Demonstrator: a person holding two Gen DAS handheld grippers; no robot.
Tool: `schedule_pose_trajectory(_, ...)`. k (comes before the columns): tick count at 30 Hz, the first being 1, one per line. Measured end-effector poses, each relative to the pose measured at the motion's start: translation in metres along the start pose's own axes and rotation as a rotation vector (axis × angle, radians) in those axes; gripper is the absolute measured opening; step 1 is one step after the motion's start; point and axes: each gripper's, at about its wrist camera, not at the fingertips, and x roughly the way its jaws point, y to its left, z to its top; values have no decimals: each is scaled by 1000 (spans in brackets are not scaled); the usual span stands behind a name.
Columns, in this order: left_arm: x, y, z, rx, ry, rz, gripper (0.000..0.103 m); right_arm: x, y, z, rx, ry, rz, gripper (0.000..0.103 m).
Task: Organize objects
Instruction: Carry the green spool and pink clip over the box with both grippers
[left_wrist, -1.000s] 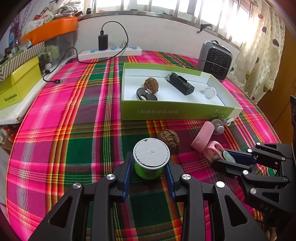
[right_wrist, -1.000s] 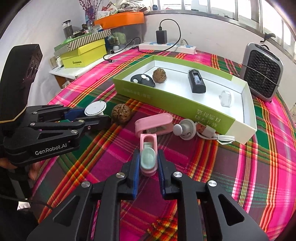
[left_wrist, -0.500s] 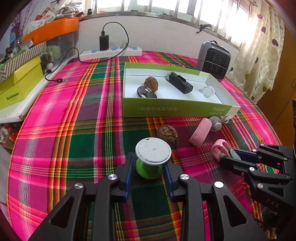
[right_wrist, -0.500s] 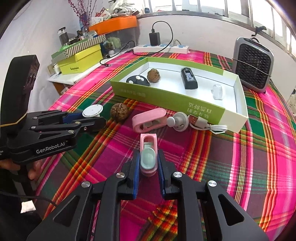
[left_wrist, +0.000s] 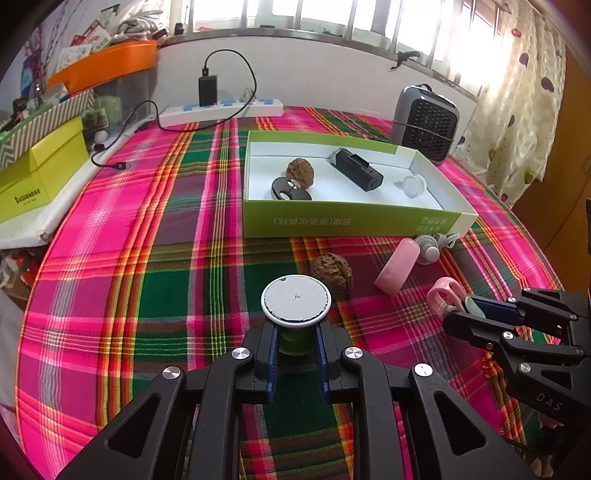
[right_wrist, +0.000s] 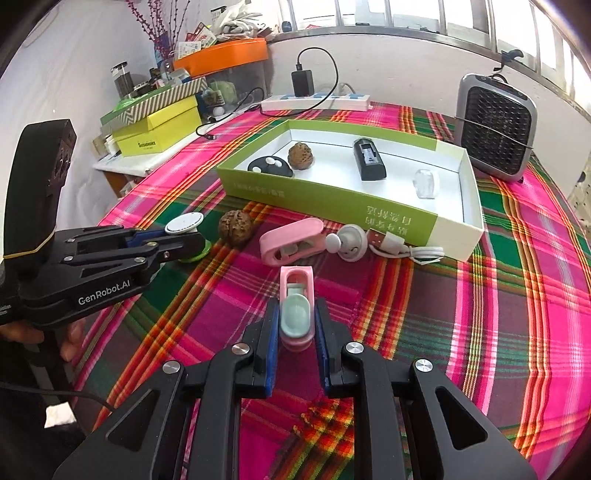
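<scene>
- left tongs (left_wrist: 295, 354) clamped on a green spool (left_wrist: 295, 341) with a flat white cap, held above the desk (left_wrist: 110, 295)
- right tongs (right_wrist: 295, 332) pinching a smooth pink clip (right_wrist: 296, 306), long axis pointing ahead
- green box (right_wrist: 332, 192) lies straight ahead of both, right tongs a bit nearer I'd say
- wrinkly walnut (left_wrist: 331, 271) sits loose just short of it
</scene>
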Motion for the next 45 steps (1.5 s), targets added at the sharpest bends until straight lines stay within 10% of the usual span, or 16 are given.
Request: schedule_pose_trajectory(45,14,-32,83,64,-70,-73,15,-17,-53,71,116,-117,-71,18)
